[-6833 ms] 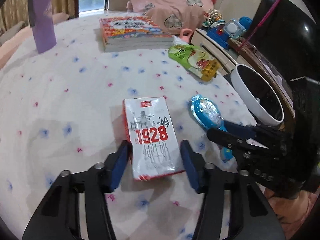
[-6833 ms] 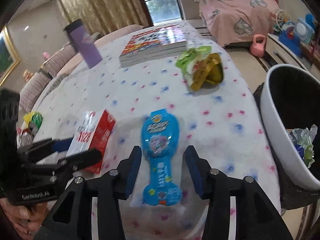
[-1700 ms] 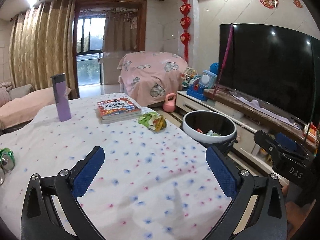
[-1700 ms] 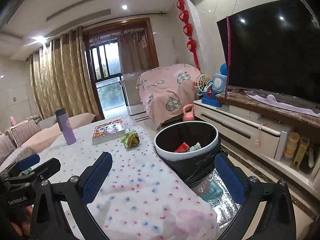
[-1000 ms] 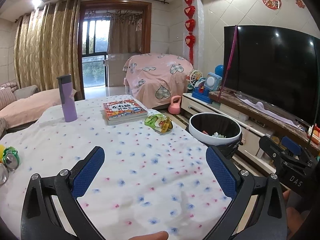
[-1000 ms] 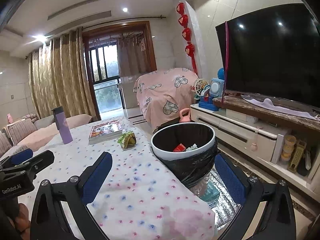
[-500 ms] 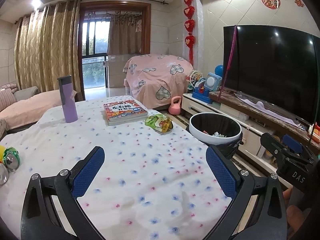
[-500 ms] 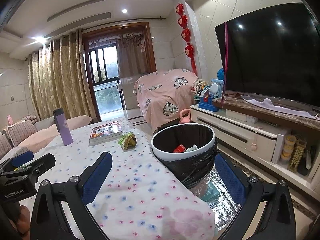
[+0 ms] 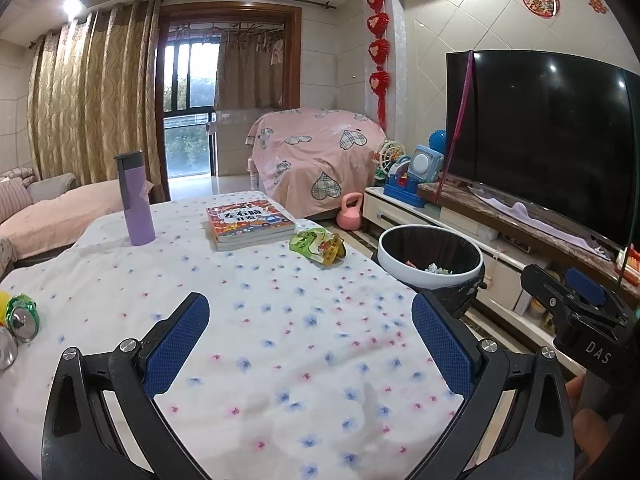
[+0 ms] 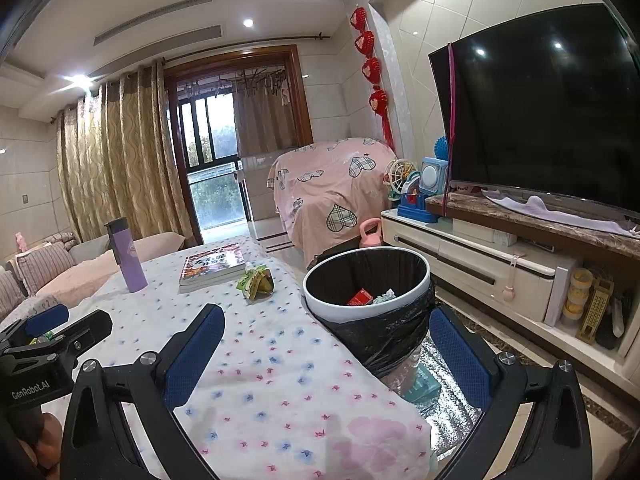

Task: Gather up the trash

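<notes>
A green and yellow snack wrapper (image 9: 319, 245) lies on the flowered tablecloth (image 9: 280, 320) near the table's right edge, just in front of a stack of books (image 9: 249, 221); it also shows in the right wrist view (image 10: 256, 280). A white-rimmed trash bin (image 9: 430, 258) with a black liner stands on the floor beside the table, with a red carton and crumpled scraps inside (image 10: 362, 297). My left gripper (image 9: 310, 344) is wide open and empty above the near part of the table. My right gripper (image 10: 326, 354) is wide open and empty, over the table's right edge in front of the bin.
A purple flask (image 9: 135, 199) stands at the table's far left. A crushed green can (image 9: 22, 316) lies at the left edge. A TV cabinet (image 10: 480, 272) with a large TV (image 10: 540, 104) and toys runs along the right; a covered pink armchair (image 9: 316, 160) stands behind.
Since 6.8 s ago the red-and-white carton and the blue wrapper have left the table, and both grippers are raised, open and empty. Over the last second hardly anything moves.
</notes>
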Motion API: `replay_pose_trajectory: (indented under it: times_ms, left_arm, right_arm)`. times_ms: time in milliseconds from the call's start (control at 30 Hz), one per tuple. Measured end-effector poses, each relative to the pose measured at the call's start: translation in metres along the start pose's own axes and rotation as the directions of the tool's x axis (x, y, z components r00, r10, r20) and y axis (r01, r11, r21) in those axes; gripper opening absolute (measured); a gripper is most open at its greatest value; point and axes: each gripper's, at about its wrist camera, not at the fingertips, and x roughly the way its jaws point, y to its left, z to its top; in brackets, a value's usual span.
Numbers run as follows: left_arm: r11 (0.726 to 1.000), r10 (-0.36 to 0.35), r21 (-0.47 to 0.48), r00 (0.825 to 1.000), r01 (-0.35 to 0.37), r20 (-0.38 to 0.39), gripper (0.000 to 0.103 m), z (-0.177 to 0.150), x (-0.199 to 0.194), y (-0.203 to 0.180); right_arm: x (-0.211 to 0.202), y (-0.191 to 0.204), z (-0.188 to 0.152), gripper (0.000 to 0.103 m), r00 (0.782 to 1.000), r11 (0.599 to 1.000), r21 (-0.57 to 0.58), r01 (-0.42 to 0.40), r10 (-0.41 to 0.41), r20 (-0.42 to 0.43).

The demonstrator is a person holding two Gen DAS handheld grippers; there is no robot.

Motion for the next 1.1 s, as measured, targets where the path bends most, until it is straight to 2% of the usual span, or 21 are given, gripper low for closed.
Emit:
replay_pose_trajectory:
  times_ms: [1100]
  left_arm:
    - [1.000, -0.002, 0.001, 1.000, 0.002, -0.006, 0.103, -0.0032, 0.0012, 0.0012]
  right_arm:
    - [-0.0003, 0.0051, -0.0044, 0.103, 1.000, 1.000, -0.002, 0.001, -0.001, -0.010]
